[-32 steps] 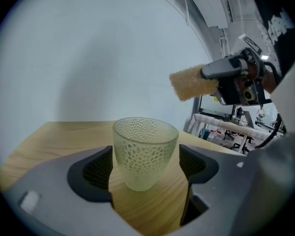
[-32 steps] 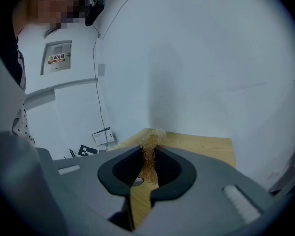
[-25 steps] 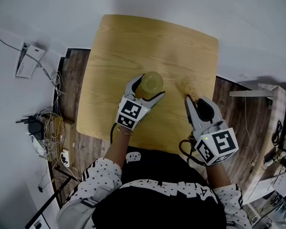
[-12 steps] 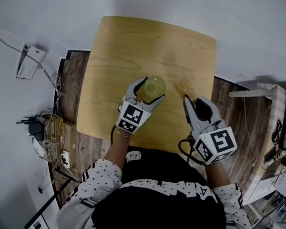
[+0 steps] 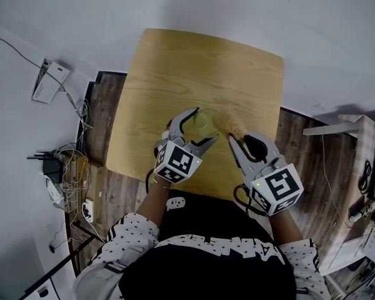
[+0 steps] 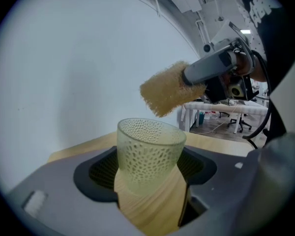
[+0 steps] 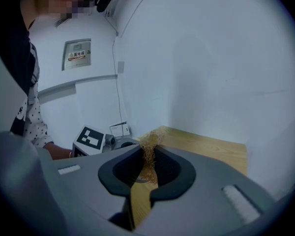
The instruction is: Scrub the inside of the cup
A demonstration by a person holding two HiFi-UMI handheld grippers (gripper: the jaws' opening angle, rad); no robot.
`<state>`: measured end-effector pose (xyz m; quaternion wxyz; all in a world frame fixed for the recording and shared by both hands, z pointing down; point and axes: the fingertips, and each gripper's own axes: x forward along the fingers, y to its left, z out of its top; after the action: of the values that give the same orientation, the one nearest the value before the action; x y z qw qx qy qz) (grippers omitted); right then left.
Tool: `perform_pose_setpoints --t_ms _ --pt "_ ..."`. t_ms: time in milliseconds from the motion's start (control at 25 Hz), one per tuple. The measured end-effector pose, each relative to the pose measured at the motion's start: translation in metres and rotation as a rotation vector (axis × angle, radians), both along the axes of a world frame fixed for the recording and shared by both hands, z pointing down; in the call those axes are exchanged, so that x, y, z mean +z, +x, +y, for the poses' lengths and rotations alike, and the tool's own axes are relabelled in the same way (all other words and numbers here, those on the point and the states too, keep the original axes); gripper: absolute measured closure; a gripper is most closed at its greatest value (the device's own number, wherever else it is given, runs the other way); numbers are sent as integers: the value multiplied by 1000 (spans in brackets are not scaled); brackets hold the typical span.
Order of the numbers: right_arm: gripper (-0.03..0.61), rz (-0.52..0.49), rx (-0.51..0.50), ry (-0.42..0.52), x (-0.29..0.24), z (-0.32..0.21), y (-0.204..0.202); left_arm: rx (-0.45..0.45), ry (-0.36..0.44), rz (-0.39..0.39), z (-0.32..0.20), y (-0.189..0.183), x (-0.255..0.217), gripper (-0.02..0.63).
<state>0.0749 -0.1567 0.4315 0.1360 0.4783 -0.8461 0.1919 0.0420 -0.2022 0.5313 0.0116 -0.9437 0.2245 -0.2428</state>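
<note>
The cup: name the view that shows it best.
Left gripper view: the cup is close, dimpled wall and rim plain. Head view shows it small from above. Right gripper view does not show it.

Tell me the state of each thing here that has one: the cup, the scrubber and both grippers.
cup, upright, mouth up, clamped by its sides, nothing inside.
scrubber, held just above the cup's rim, not yet in.
left gripper, jaws have just been closing, shut on the cup.
right gripper, shut on the scrubber's end.
</note>
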Motion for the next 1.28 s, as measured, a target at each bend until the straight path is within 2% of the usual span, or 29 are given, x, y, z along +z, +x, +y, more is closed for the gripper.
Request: perform_pose_setpoints --t_ms 240,480,600,760,880,1280 --pt "514 151 -147 25 8 17 -14 64 79 -106 20 5 -14 242" --pt "517 354 -297 75 13 32 -25 80 92 -146 37 6 -25 242" --pt "517 417 -350 85 17 38 -27 90 119 -165 44 6 -32 244" --pt "517 471 -424 97 18 45 -30 119 197 -219 54 6 -42 247" --pt "518 463 -475 88 15 50 -33 141 253 -254 62 4 -50 252" --pt "520 261 -619 32 -2 68 -45 188 370 -290 80 -4 -71 253"
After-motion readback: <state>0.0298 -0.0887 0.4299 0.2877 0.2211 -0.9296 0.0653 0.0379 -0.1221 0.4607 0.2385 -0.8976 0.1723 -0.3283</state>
